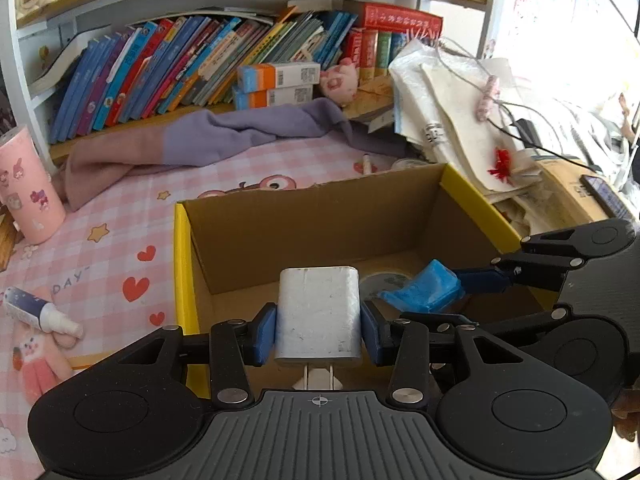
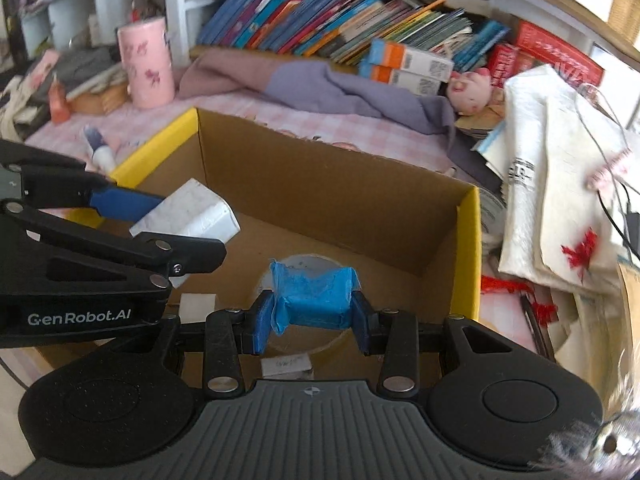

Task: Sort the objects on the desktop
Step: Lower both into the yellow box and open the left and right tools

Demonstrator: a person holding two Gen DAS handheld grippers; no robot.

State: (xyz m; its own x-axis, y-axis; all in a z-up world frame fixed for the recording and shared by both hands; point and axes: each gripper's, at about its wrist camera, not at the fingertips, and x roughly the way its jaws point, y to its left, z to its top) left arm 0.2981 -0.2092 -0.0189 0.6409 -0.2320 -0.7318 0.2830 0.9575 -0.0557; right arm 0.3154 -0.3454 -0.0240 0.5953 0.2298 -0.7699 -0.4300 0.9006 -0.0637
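Observation:
My left gripper (image 1: 319,328) is shut on a white charger plug (image 1: 319,312), held above the inside of the open cardboard box (image 1: 320,224) with yellow edges. My right gripper (image 2: 308,316) is shut on a blue wrapped packet (image 2: 314,298), also over the box (image 2: 328,196). In the left wrist view the right gripper (image 1: 460,282) reaches in from the right with the blue packet (image 1: 424,286). In the right wrist view the left gripper (image 2: 152,216) comes in from the left with the white plug (image 2: 192,212). A roll of tape (image 2: 304,264) lies on the box floor under the packet.
A pink-checked cloth (image 1: 120,240) covers the desk. A pink cylinder (image 1: 28,188), a small spray bottle (image 1: 40,312), a purple and pink cloth (image 1: 224,136), a row of books (image 1: 200,64), a plush pig (image 1: 340,80) and a pile of white bags (image 1: 460,120) surround the box.

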